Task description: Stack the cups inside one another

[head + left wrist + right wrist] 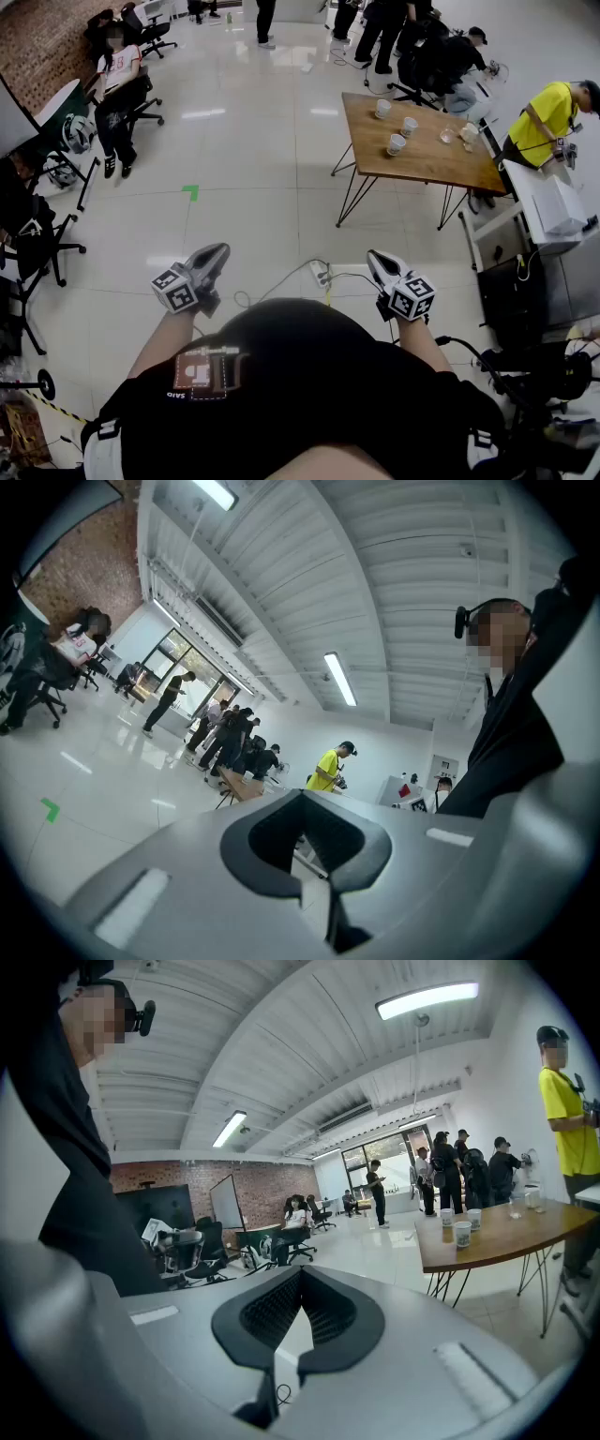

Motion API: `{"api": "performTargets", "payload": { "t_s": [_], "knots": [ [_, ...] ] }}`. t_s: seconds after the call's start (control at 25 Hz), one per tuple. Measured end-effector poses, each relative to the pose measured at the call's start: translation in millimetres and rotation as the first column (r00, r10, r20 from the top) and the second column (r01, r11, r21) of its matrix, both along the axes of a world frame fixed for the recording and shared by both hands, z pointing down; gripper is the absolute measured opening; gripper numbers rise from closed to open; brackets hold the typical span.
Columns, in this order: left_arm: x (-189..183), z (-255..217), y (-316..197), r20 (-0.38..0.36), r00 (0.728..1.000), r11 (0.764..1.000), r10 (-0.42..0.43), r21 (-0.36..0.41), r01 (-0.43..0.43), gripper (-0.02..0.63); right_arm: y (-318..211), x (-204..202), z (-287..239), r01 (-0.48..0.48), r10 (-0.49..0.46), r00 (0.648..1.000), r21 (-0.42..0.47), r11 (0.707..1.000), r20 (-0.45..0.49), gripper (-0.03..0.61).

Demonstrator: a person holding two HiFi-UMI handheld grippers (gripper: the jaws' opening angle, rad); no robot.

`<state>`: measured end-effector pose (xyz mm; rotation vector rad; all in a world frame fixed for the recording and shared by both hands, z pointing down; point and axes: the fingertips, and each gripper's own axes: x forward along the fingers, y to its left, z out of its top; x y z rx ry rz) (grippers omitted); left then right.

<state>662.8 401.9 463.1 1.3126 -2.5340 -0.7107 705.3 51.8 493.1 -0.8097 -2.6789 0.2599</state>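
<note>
Three white paper cups (382,108) (409,126) (397,143) stand apart on a wooden table (422,159) several steps ahead on the right. In the right gripper view the cups (462,1234) appear on the table (497,1237) at far right. Both grippers are held close to the person's body, far from the table. My left gripper (219,253) (305,846) is shut with nothing in it. My right gripper (376,260) (298,1321) is also shut and holds nothing. The left gripper view shows the table (240,786) only small and distant.
A person in a yellow shirt (548,112) stands at the table's right end beside a white desk (553,206). Office chairs (37,248) line the left side. A power strip (322,275) with cables lies on the floor ahead. People stand at the back (380,28).
</note>
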Motion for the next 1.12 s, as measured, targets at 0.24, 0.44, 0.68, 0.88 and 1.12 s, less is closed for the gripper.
{"api": "performTargets", "payload": {
  "t_s": [0.24, 0.44, 0.68, 0.88, 1.12],
  "knots": [
    [-2.9, -9.4, -33.3, 0.014, 1.000, 1.000, -0.013, -0.014, 0.013, 0.002, -32.3, 5.3, -0.4, 0.013, -0.013, 1.000, 0.014, 1.000, 0.016, 0.014],
    [0.4, -12.3, -60.1, 0.034, 0.999, 0.999, -0.032, -0.022, 0.032, 0.002, -60.5, 13.5, 4.1, 0.038, -0.039, 0.999, 0.034, 0.999, 0.017, 0.014],
    [5.8, -13.6, -75.5, 0.021, 0.999, 0.998, -0.044, -0.042, 0.045, 0.002, -81.7, 12.5, 16.5, 0.042, -0.043, 0.999, 0.041, 0.998, 0.008, 0.014],
    [-6.9, -11.7, -66.9, 0.010, 0.998, 0.997, -0.055, -0.045, 0.056, 0.002, -68.3, -5.2, 25.8, 0.066, -0.066, 0.998, 0.031, 0.997, -0.006, 0.014],
    [-67.9, 13.2, -45.3, 0.015, 1.000, 0.999, -0.027, -0.028, 0.028, 0.002, -40.6, -61.2, 27.9, 0.069, -0.069, 0.998, 0.056, 0.996, -0.007, 0.014]
  ]
}}
